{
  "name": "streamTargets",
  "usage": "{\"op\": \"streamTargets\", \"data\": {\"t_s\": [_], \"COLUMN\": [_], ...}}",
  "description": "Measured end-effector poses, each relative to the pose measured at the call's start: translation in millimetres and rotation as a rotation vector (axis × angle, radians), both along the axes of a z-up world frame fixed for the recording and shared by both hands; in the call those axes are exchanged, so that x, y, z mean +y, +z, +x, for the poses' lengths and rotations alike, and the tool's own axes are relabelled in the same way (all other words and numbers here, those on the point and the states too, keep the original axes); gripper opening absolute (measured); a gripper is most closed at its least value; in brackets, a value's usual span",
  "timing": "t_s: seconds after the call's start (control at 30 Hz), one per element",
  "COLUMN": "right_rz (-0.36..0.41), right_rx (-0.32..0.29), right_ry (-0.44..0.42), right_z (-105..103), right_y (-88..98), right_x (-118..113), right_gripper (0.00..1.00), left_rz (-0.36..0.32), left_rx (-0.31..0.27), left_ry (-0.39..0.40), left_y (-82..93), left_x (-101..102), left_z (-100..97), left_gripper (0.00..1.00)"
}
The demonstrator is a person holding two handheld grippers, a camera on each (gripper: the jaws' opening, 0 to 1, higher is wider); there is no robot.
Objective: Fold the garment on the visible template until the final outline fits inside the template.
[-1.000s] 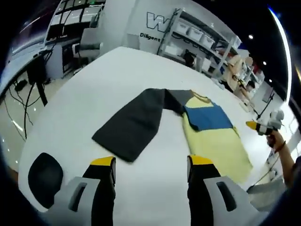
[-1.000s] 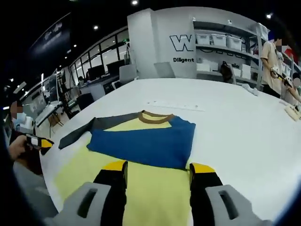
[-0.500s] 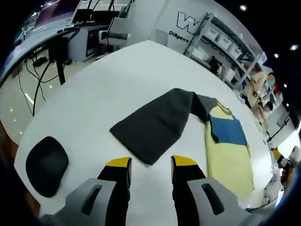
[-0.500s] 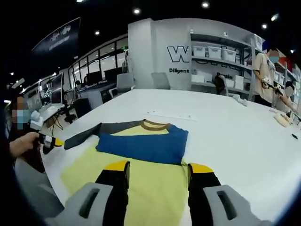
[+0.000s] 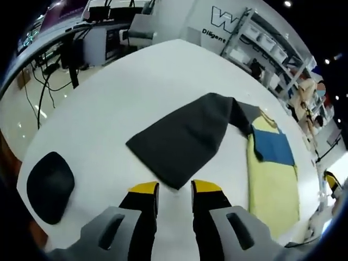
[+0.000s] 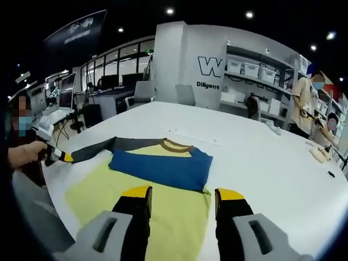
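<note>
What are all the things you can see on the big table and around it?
Shirt: one, yellow body, brown collar, blue sleeve folded across the chest, dark grey sleeve spread out sideways.
Table: one, white, under the shirt.
Pad: one, black, near the table's edge.
Shelves: one rack with white bins, by the back wall.
Chairs: grey, beyond the table.
Left gripper: black, yellow tips, jaws narrowly apart, just short of the grey sleeve's end.
Right gripper: black, yellow tips, open over the yellow body.
</note>
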State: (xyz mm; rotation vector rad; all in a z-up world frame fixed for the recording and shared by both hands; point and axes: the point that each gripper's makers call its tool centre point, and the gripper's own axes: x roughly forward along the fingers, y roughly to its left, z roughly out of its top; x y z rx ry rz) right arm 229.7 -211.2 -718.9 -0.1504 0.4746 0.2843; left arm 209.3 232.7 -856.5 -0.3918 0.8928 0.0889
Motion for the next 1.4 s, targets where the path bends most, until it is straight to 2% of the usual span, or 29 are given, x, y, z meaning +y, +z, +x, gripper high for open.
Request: {"op": "streamTargets", "data": {"t_s": [0.27,0.43,0.53,0.63,0.73,0.9,1.03,1.13,1.33,1.4], "right_rz": [-0.038,-0.021,-0.013,0.037,0.07,0.055,0.069,0.049,0.078,0.075], "right_rx": [0.007,0.014,0.056,0.08,0.103,0.119,0.131,0.146,0.157,0.159], "right_ry": [-0.002,0.016,0.037,0.056,0.071,0.097,0.107,0.133,0.151,0.162], "right_z": [-5,-8,-13,-19,-24,-31,-34,-39,-44,-45], "right_y": [-1.7,0.8,-3.3,-5.1,-7.3,-9.2,-10.6,-14.0,-13.2,-13.1], "right_x": [-2,4,9,16,21,25,29,34,39,40], "right_gripper": [0.41,0.42,0.48,0.5,0.57,0.66,0.8,0.89,0.99,0.99], "left_rz": [-0.007,-0.001,0.001,0.009,0.024,0.043,0.049,0.065,0.081,0.095], "left_rx": [0.011,0.017,0.021,0.026,0.026,0.029,0.014,0.007,-0.008,-0.01], "left_ry": [0.016,0.002,-0.001,-0.01,-0.026,-0.048,-0.049,-0.049,-0.049,-0.053], "left_y": [-3.6,-6.4,-7.3,-7.8,-8.1,-6.6,-1.3,2.0,10.1,13.6], "left_x": [2,4,5,6,7,9,14,19,29,29], "left_z": [3.9,6.0,6.9,6.9,6.5,5.2,6.6,8.2,13.4,12.2], "left_gripper": [0.05,0.0,0.0,0.0,0.0,0.0,0.0,0.0,0.0,0.0]}}
